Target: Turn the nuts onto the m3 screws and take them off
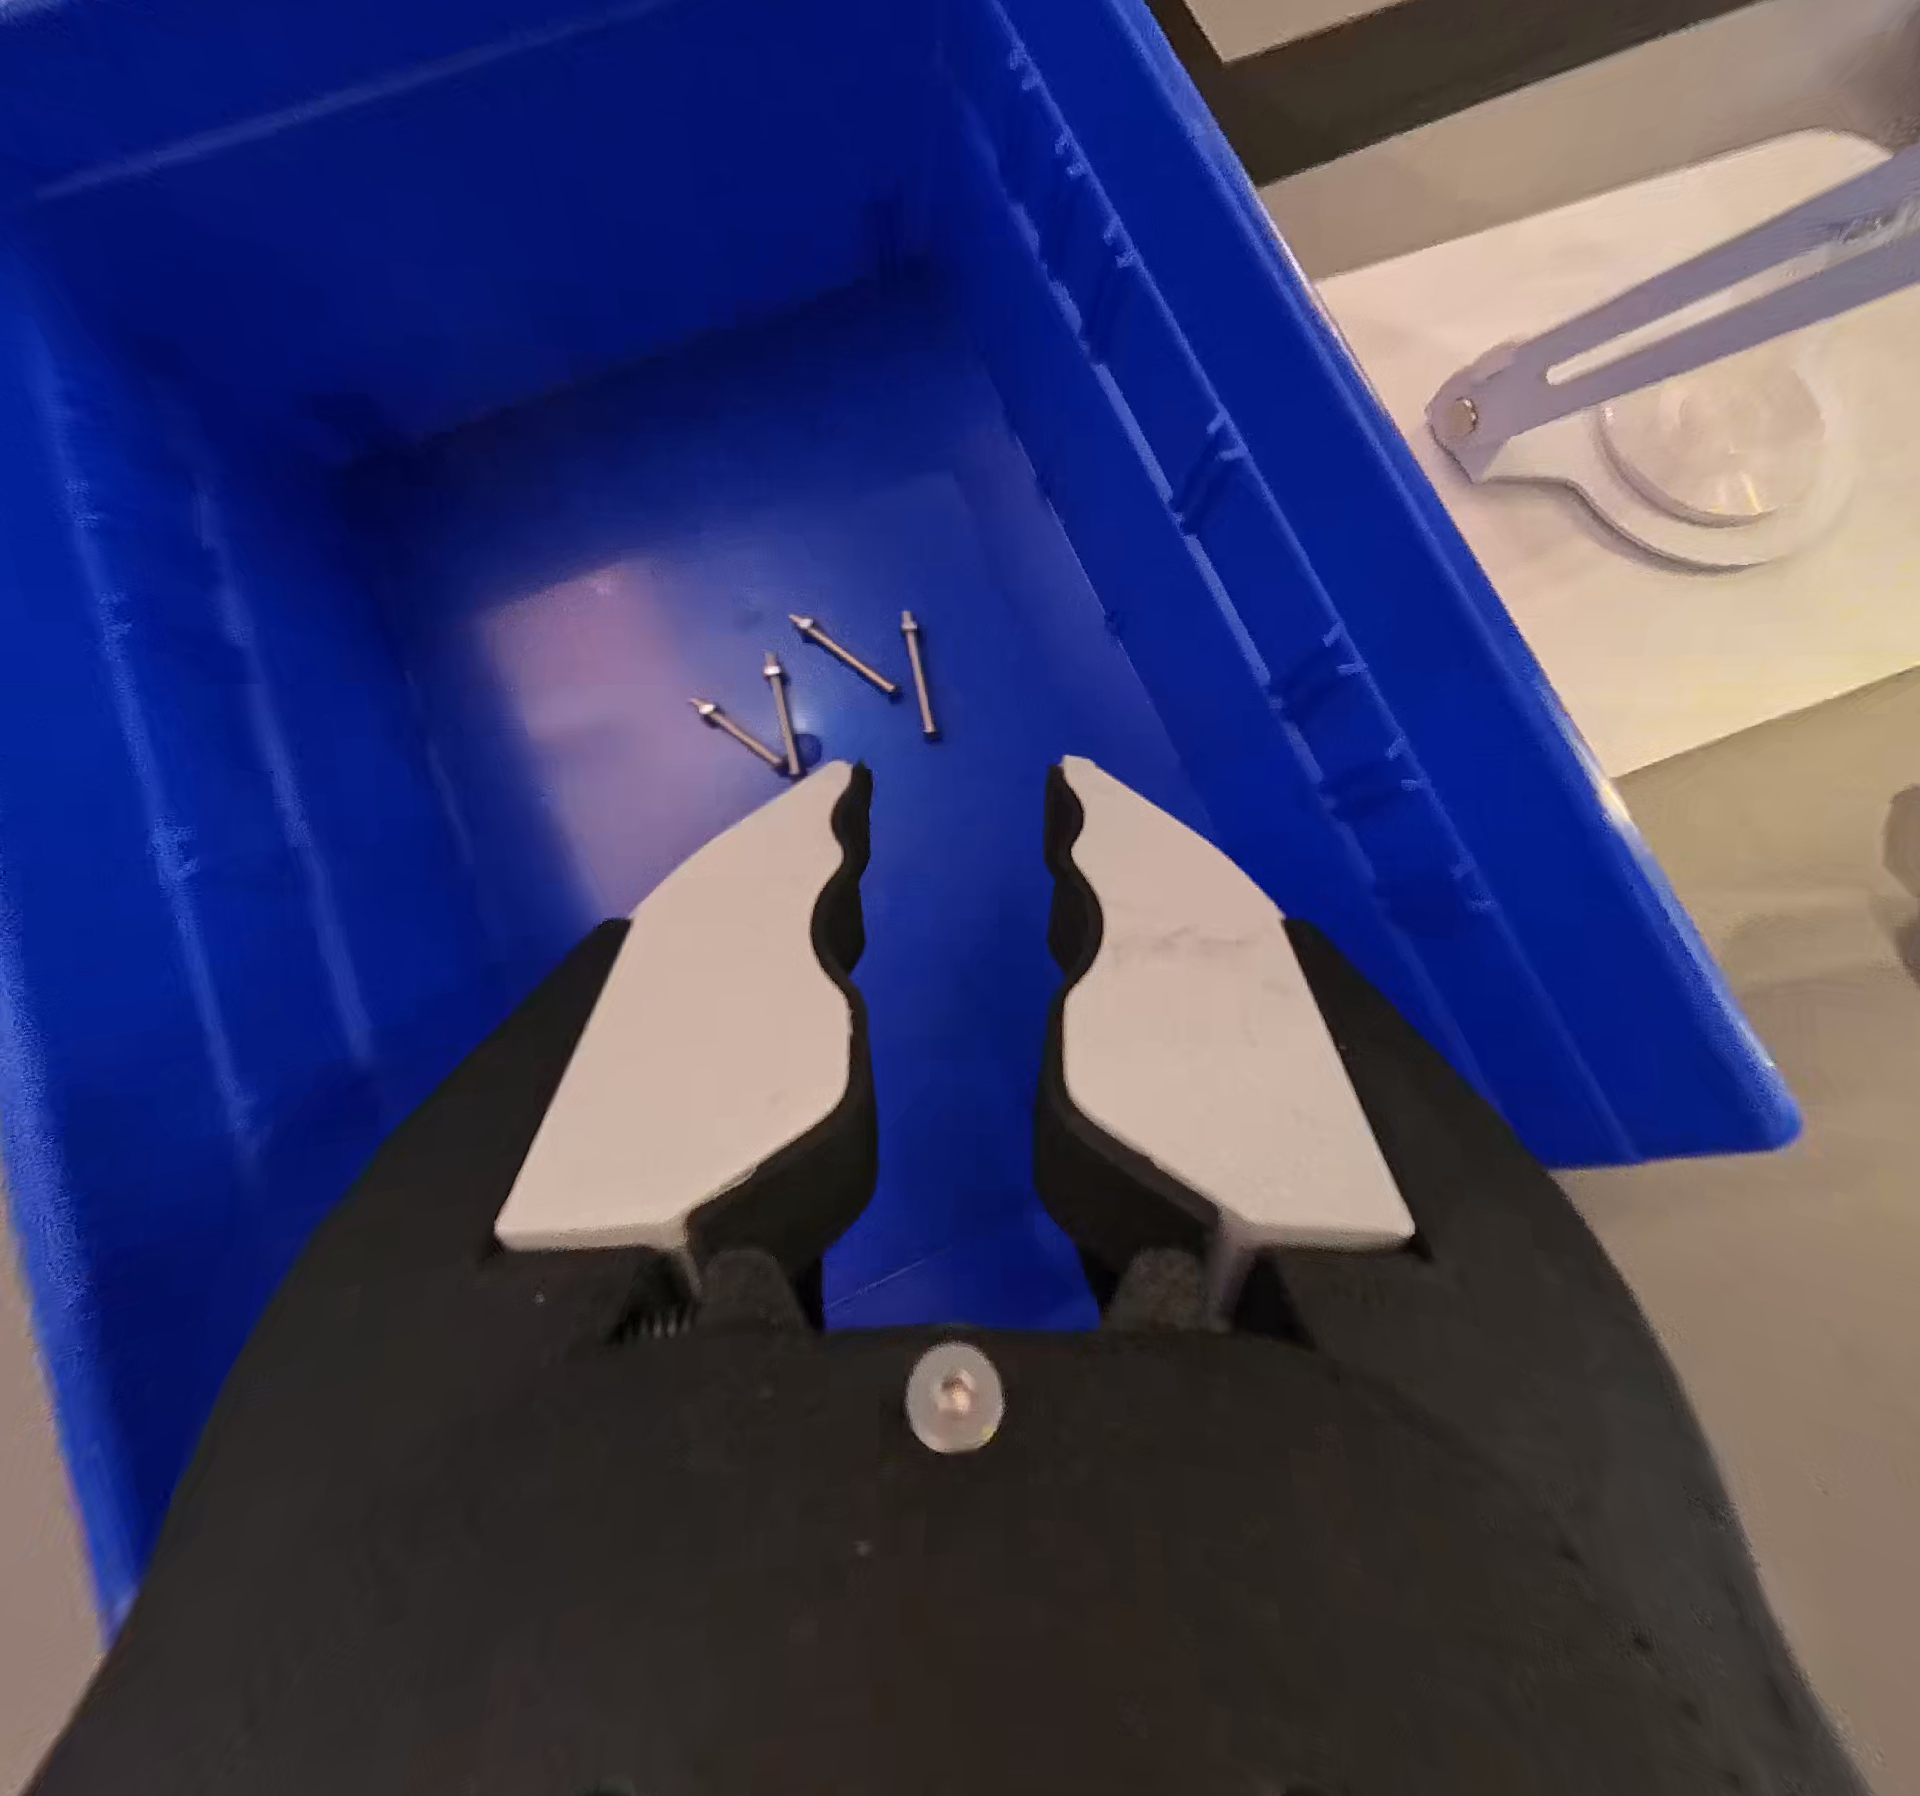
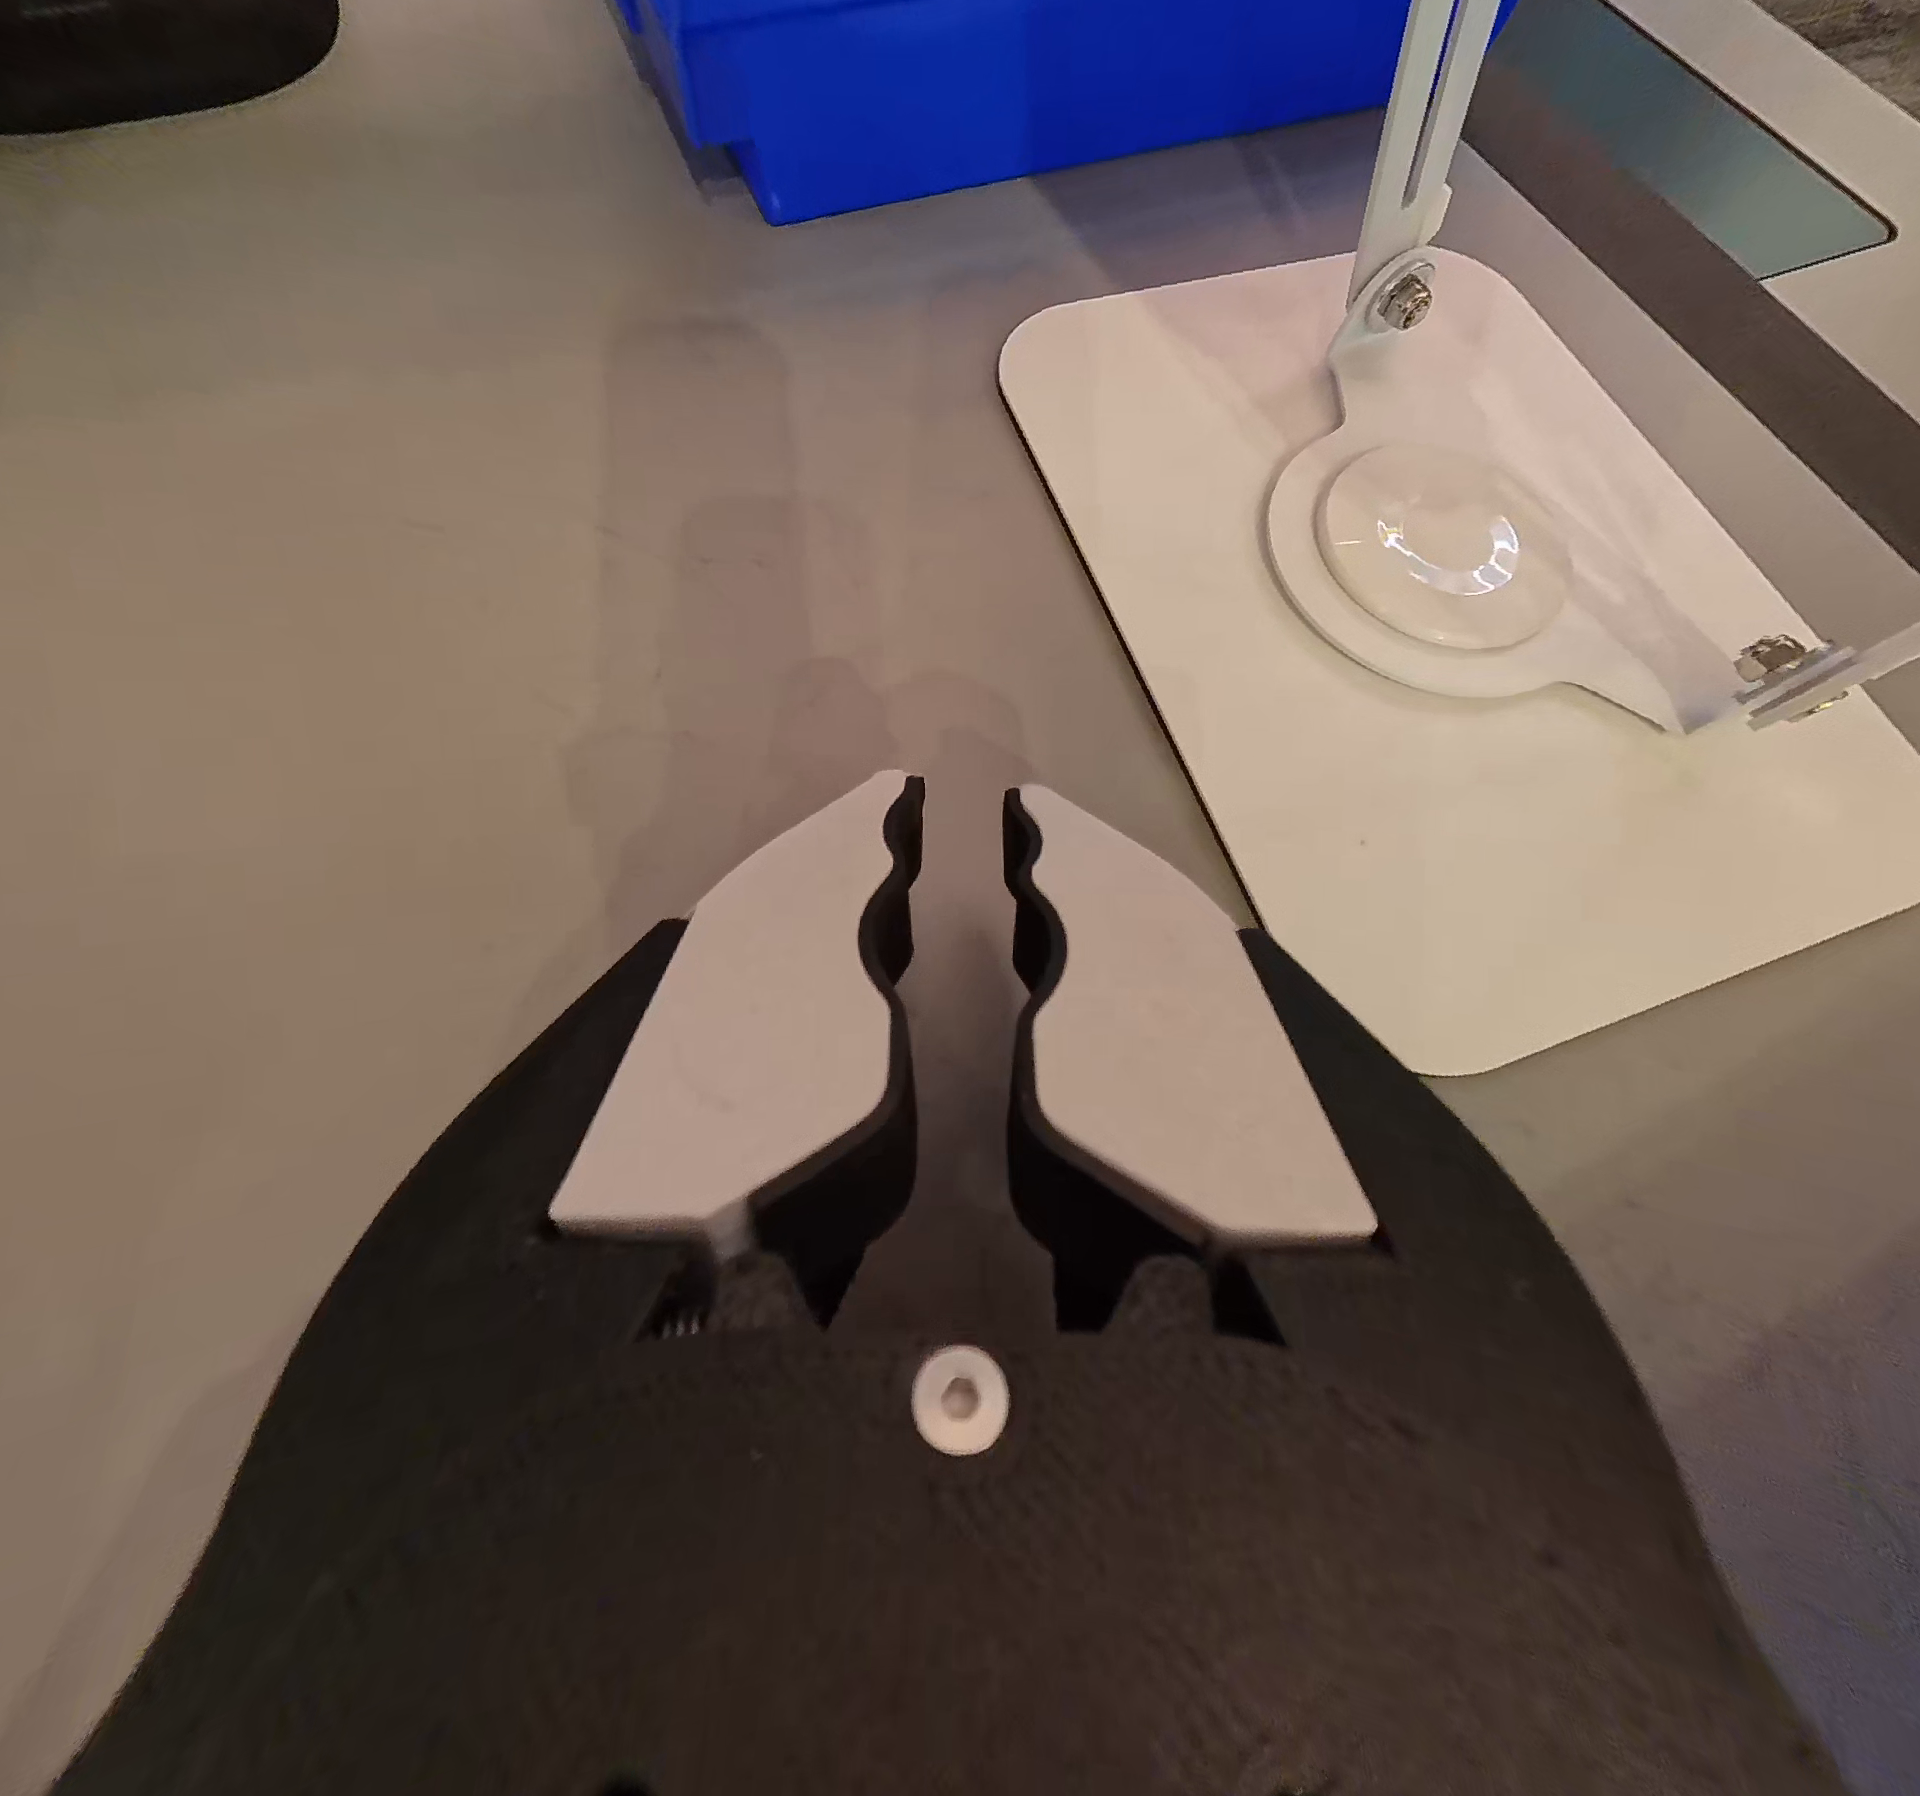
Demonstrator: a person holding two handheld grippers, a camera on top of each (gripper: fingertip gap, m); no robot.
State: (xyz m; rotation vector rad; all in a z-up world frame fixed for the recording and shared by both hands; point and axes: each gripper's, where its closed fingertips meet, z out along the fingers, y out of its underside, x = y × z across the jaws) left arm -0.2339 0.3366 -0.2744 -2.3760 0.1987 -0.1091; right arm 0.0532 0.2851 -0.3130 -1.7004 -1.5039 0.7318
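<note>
Blue plastic shows between the left gripper's [image 1: 959,767] parted, empty fingers, reaching into a blue bin [image 1: 1351,541]. Just beyond lie four thin metal pins [image 1: 821,686]: likely light, stiff, slippery, best pinched mid-shaft. The right gripper [image 2: 961,788], narrowly parted, empty, hovers over the grey bench [image 2: 416,551].

No legible writing anywhere.

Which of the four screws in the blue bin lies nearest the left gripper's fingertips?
The second from left, steeply angled, its lower end almost at the left gripper's left fingertip.
</note>
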